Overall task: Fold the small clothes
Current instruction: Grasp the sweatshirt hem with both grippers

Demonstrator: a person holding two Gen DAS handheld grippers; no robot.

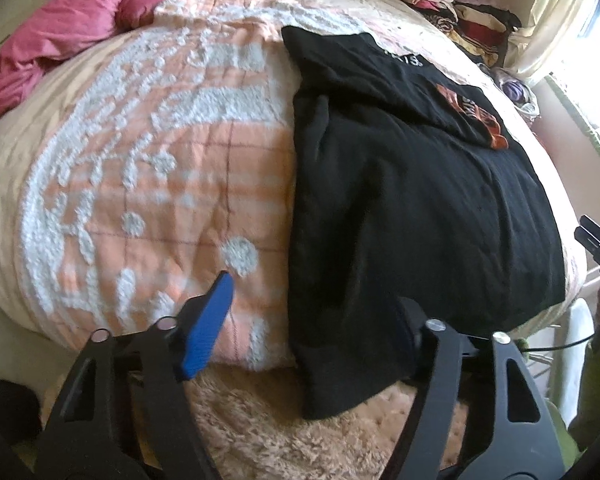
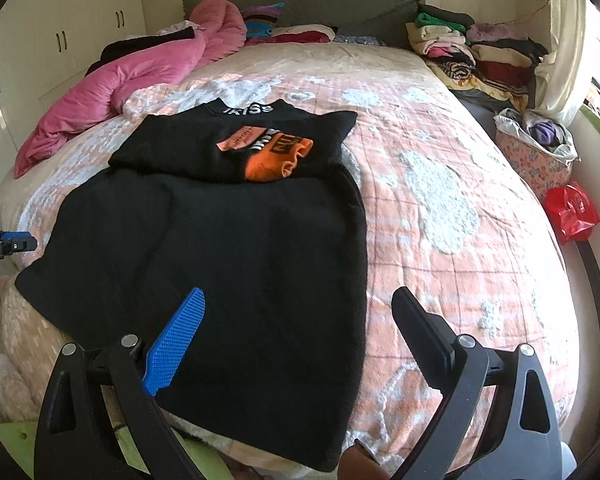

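A black sweater lies flat on the peach quilt, collar at the far end. An orange cuff is folded across its chest. My left gripper straddles the sweater's near left corner. Its blue pad stands clear of the cloth edge, and the other finger is hidden by the fabric. My right gripper is open over the near right hem, with the cloth edge between its fingers. Each gripper shows at the edge of the other's view.
A pink duvet is bunched at the far left. Stacks of folded clothes sit at the far right, with a flowered box and a red bag beside the bed. A fluffy beige blanket hangs at the near edge.
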